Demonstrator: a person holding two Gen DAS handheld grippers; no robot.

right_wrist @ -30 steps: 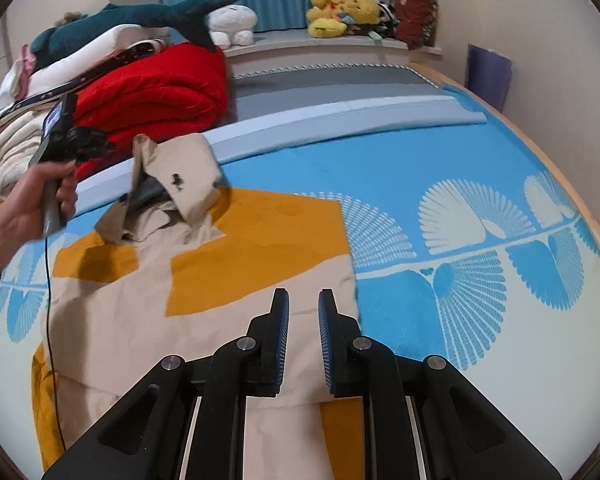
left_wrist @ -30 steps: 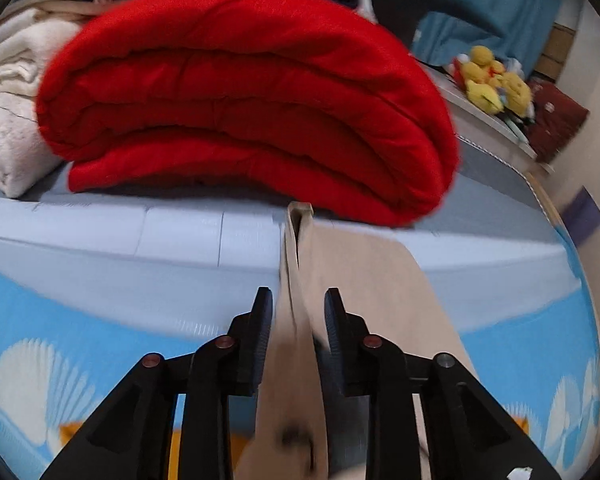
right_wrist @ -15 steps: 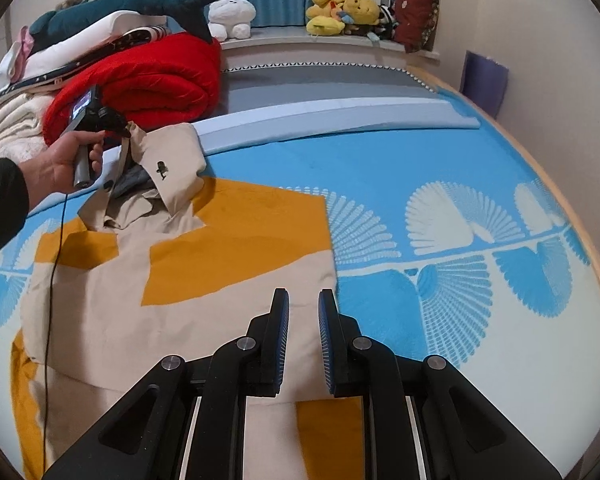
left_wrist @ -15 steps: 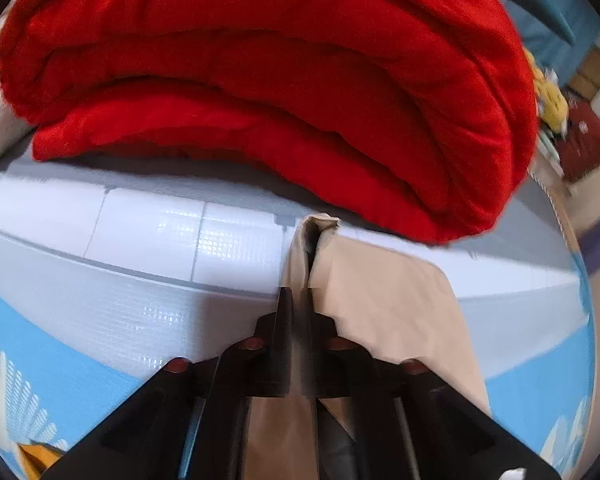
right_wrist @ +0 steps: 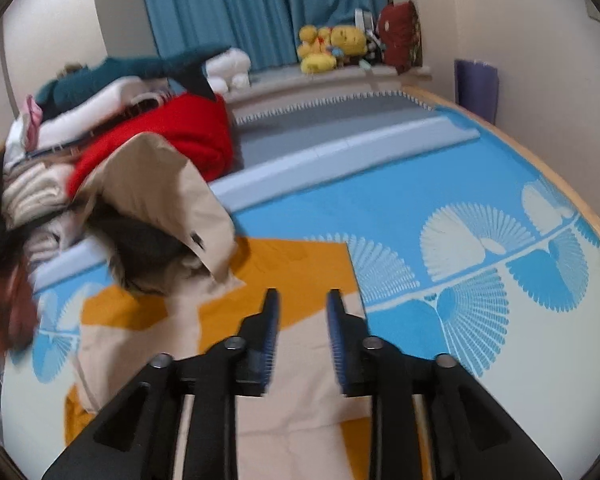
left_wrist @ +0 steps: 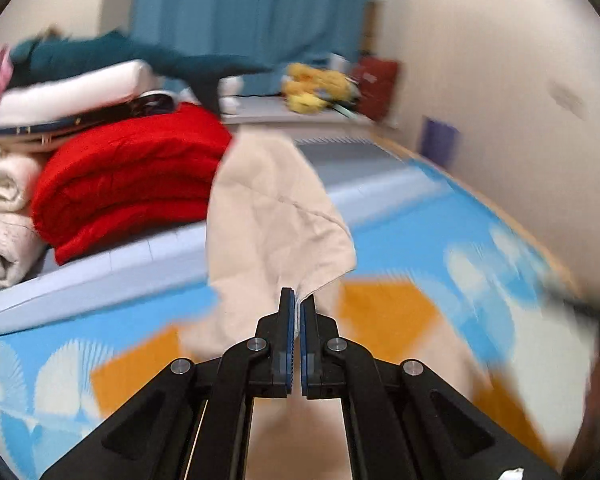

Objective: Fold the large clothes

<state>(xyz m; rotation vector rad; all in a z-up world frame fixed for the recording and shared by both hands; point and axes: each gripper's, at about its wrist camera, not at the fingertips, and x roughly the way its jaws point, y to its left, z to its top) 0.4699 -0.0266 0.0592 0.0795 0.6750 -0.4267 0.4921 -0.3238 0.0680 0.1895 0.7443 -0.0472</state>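
Beige cloth of the jacket (left_wrist: 276,216) is pinched between the closed fingers of the left claw (left_wrist: 297,300), and the lifted flap rises from the tips toward 12 o'clock in the left wrist view. In the right wrist view the same jacket (right_wrist: 300,420) lies spread on the blue bedspread (right_wrist: 440,200) with orange patches, its body running under the right claw (right_wrist: 301,300) from 6 o'clock, its raised part at 10 o'clock showing a dark lining. The right claw's fingers stand well apart and grip nothing, hovering over the jacket's body.

Half a second ago the left claw sat low against the red blanket (left_wrist: 128,184) with its fingers on the collar; it has since lifted and swung away, so the blanket now lies at 9 o'clock and the room shows behind it. The right claw, nearly closed then, has spread wide. Yellow plush toys (right_wrist: 332,48) sit on the ledge at 12 o'clock beneath the blue curtain (right_wrist: 260,8).
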